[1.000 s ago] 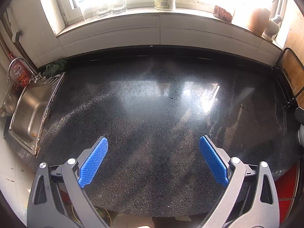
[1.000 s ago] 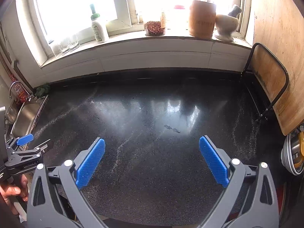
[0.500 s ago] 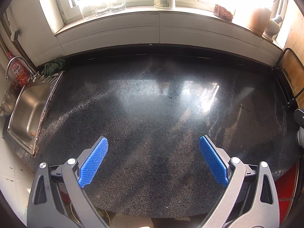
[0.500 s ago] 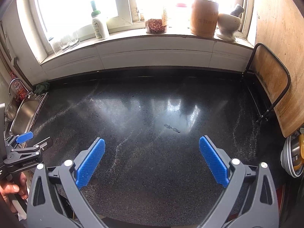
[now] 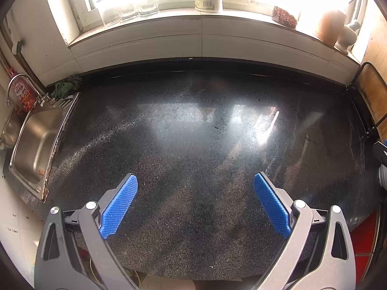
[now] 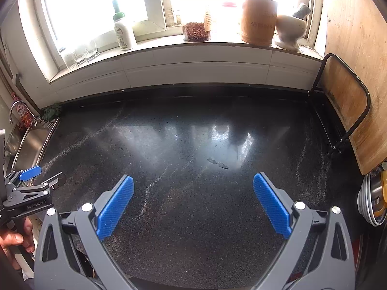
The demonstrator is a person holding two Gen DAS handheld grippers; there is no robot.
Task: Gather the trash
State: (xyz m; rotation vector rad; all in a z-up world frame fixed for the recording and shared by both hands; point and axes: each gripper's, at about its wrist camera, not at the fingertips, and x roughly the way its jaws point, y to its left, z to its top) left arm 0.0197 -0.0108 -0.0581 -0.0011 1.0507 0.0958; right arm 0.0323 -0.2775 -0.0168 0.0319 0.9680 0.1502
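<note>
My left gripper (image 5: 195,203) is open and empty, held over the near part of a dark speckled counter (image 5: 193,145). My right gripper (image 6: 193,203) is open and empty over the same counter (image 6: 193,145). A small dark scrap or smear (image 6: 217,163) lies on the counter ahead of the right gripper. The left gripper also shows at the left edge of the right wrist view (image 6: 41,176), held by a hand. I see no other trash on the counter.
A steel sink (image 5: 36,145) with a tap is at the left, a green cloth (image 5: 66,88) behind it. The windowsill holds glasses (image 6: 79,53), a bottle (image 6: 123,31), a jar (image 6: 197,31), a wooden canister (image 6: 258,19) and a mortar (image 6: 290,27). A cutting board rack (image 6: 346,111) and stacked bowls (image 6: 372,200) are at the right.
Both views have shifted slightly, as both grippers drew back and rose a little. Both stay open and empty.
</note>
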